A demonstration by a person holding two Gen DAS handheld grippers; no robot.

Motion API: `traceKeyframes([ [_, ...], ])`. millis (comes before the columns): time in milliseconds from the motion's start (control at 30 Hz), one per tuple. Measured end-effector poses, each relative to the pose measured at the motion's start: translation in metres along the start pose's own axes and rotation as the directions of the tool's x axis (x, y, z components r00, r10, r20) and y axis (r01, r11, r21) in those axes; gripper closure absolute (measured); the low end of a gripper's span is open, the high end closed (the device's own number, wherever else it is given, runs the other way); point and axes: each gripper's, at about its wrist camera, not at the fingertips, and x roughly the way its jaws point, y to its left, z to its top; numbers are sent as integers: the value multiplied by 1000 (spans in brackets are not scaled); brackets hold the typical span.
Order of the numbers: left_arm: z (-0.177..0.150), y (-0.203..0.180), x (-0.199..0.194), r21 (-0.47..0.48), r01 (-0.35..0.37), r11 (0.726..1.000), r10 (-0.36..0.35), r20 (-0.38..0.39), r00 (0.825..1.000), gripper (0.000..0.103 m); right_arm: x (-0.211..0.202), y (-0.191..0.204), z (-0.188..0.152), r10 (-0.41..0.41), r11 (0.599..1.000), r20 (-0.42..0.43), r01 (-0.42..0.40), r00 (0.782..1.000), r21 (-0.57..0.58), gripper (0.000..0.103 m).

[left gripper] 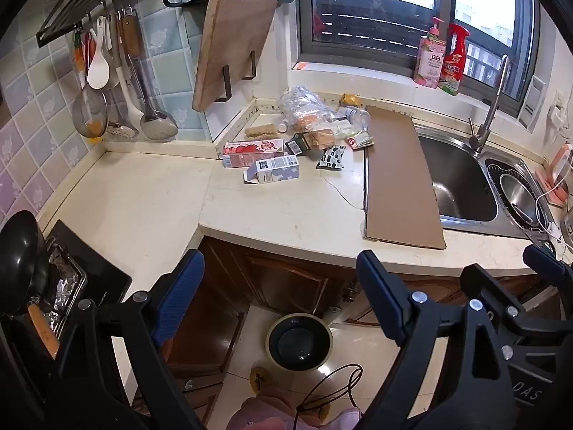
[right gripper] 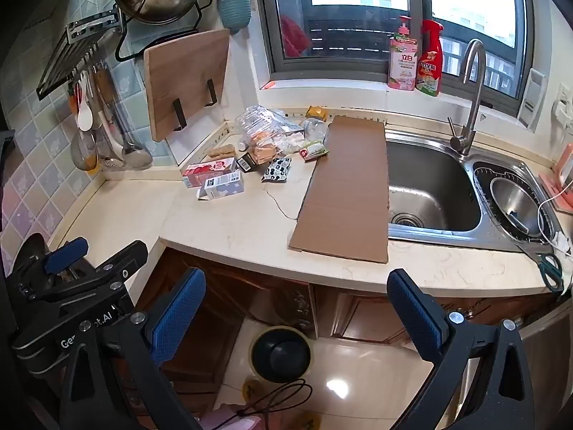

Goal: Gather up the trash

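- Nothing looks collected yet: the trash pile [left gripper: 308, 132] lies on the counter [left gripper: 150, 193] at twelve o'clock, well apart from both grippers.
- The bin [left gripper: 300, 344] on the floor at six o'clock looks empty.
- Left gripper [left gripper: 283, 297] and right gripper [right gripper: 297, 308]: jaws spread wide, nothing between them.
- Only the right view shows scissors [right gripper: 548, 265] at three o'clock; only the left shows a pan [left gripper: 18, 254] at nine.

"立白" on pink pump bottle [right gripper: 403, 59]; "AI" on left gripper [right gripper: 66, 256]; "DAS" on right gripper [left gripper: 540, 265]; "9" on small packet [right gripper: 313, 151].
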Motion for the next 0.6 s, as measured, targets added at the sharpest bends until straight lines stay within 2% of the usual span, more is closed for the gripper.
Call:
traceKeyframes([
  [267, 5, 12, 0, -13, 25, 1000, -25, -7, 1000, 18, 1, 0, 5, 10, 1000, 3, -11, 1000, 6, 1],
  [600, 7, 2, 6, -9, 7, 1000, -7, -18, 1000, 18, 5, 0, 6, 8, 1000, 3, -8, 1000, 5, 1],
])
